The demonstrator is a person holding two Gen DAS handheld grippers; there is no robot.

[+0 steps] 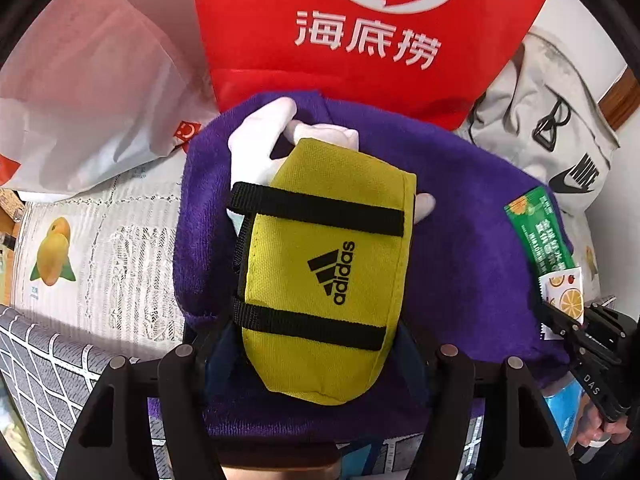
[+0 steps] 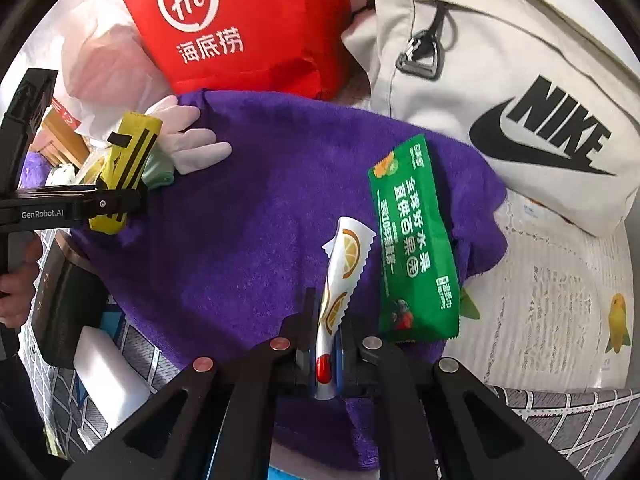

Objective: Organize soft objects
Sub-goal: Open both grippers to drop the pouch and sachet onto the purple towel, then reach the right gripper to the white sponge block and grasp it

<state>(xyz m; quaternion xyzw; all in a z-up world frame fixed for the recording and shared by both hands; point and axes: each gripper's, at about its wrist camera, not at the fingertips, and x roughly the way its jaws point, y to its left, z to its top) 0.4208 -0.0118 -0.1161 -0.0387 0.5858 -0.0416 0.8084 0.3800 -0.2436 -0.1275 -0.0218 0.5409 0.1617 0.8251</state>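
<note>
My left gripper (image 1: 320, 340) is shut on the lower end of a yellow adidas pouch (image 1: 328, 264) with black straps, held just above a purple towel (image 1: 460, 240). A white glove (image 1: 260, 140) lies on the towel under the pouch's far end. In the right wrist view the same pouch (image 2: 120, 168) hangs in the left gripper (image 2: 108, 204) at the towel's (image 2: 260, 200) left edge. My right gripper (image 2: 330, 320) is shut on a white sachet (image 2: 344, 264) printed with orange slices. Right beside it a green packet (image 2: 412, 248) lies on the towel.
A red bag (image 1: 360, 20) with white lettering stands behind the towel. A grey Nike bag (image 2: 520, 80) lies at the right and a white plastic bag (image 1: 80, 100) at the left. A lace tablecloth (image 1: 100, 240) with a fruit print and a grey grid-patterned cloth (image 2: 580, 420) lie underneath.
</note>
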